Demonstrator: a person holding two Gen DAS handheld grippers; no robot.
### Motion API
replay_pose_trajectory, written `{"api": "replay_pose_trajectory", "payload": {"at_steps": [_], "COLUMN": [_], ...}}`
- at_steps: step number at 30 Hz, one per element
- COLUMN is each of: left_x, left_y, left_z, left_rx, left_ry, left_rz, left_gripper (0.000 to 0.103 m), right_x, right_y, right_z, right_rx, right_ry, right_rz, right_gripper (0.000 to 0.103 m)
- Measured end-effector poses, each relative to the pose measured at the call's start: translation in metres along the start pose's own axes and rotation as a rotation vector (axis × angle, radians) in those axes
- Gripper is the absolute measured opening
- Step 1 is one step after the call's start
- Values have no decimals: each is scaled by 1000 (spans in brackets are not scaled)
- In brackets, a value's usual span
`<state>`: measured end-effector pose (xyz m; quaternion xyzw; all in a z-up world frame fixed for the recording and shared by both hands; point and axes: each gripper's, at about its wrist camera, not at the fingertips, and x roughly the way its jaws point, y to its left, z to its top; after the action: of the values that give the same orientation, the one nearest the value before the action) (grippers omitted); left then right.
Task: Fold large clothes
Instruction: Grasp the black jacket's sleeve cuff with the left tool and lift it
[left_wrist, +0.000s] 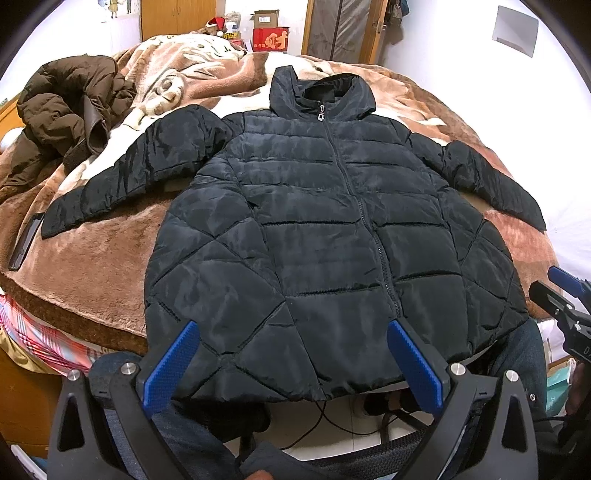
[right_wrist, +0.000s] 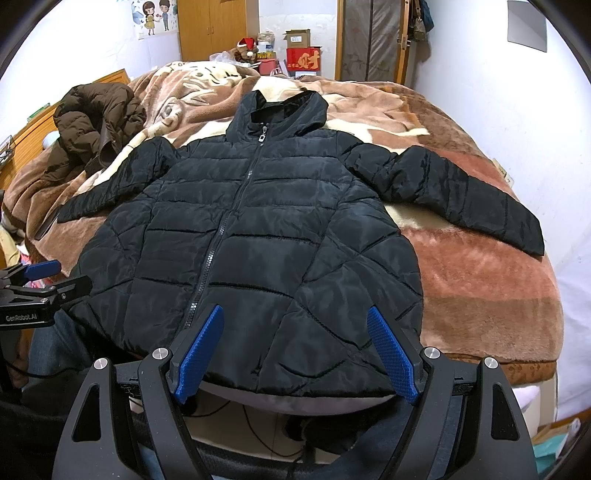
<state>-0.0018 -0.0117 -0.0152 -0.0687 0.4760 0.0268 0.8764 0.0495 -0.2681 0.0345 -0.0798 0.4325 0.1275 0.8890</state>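
A black quilted hooded jacket (left_wrist: 314, 221) lies flat and zipped on the bed, front up, both sleeves spread out to the sides, hem hanging over the near bed edge. It also shows in the right wrist view (right_wrist: 258, 229). My left gripper (left_wrist: 293, 326) is open and empty, hovering above the hem's left half. My right gripper (right_wrist: 295, 314) is open and empty above the hem's right half. The right gripper shows at the right edge of the left wrist view (left_wrist: 561, 291); the left gripper shows at the left edge of the right wrist view (right_wrist: 40, 277).
A brown plush blanket (left_wrist: 92, 258) covers the bed. A crumpled brown coat (left_wrist: 70, 110) lies at the far left, also in the right wrist view (right_wrist: 96, 118). A dark phone (left_wrist: 26, 243) lies near the left sleeve cuff. Boxes (left_wrist: 269, 37) stand behind the bed.
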Motion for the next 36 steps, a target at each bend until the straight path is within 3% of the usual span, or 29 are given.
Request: {"api": "replay_pose_trajectory", "payload": {"at_steps": [8, 18, 27, 36], "left_x": [7, 33, 69, 117], "left_y": [18, 62, 147, 245], "left_z": [12, 44, 76, 96], "left_rx": [-49, -95, -247, -441], "left_ry": [-1, -27, -42, -17], "left_rz": [-42, 35, 183, 210], "left_gripper": [103, 103, 103, 102], "right_x": [2, 33, 82, 134], "right_y": [-4, 0, 14, 31], "right_z": [5, 33, 67, 96], "right_rx": [6, 5, -82, -151], "right_ry": [-9, 11, 66, 89], "right_rz": [8, 48, 35, 9], "right_gripper": [80, 80, 80, 80]}}
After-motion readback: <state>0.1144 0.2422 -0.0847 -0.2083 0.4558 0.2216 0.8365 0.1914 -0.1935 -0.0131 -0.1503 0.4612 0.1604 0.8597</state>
